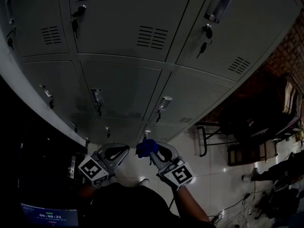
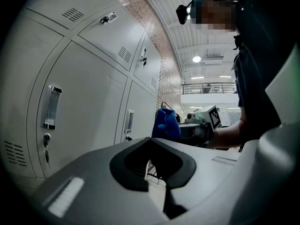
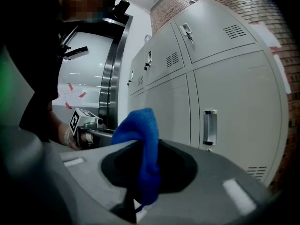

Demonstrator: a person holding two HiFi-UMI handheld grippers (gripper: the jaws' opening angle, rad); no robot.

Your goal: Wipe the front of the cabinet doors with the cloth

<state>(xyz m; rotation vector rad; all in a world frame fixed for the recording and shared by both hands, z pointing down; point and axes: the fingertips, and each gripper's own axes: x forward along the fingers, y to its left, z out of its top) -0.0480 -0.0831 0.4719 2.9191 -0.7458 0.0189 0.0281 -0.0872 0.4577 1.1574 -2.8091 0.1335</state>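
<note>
Grey metal cabinet doors (image 1: 123,84) with handles and vent slots fill the space ahead of me. A blue cloth (image 1: 146,147) is pinched in my right gripper (image 1: 156,152), which is held low, near the bottom row of doors and apart from them. In the right gripper view the cloth (image 3: 143,149) folds up out of the shut jaws of the right gripper (image 3: 140,184), with doors (image 3: 234,107) to the right. My left gripper (image 1: 118,152) hangs beside it, jaws together and empty. The left gripper view shows the left gripper (image 2: 157,172), the cloth (image 2: 166,123) and doors (image 2: 84,111).
Keys hang from locks on the upper doors (image 1: 205,32). A brick wall (image 1: 285,51) meets the cabinets at the right. Dark chairs (image 1: 251,127) and cables (image 1: 266,198) are on the tiled floor to the right. A small screen (image 1: 50,216) glows at the lower left.
</note>
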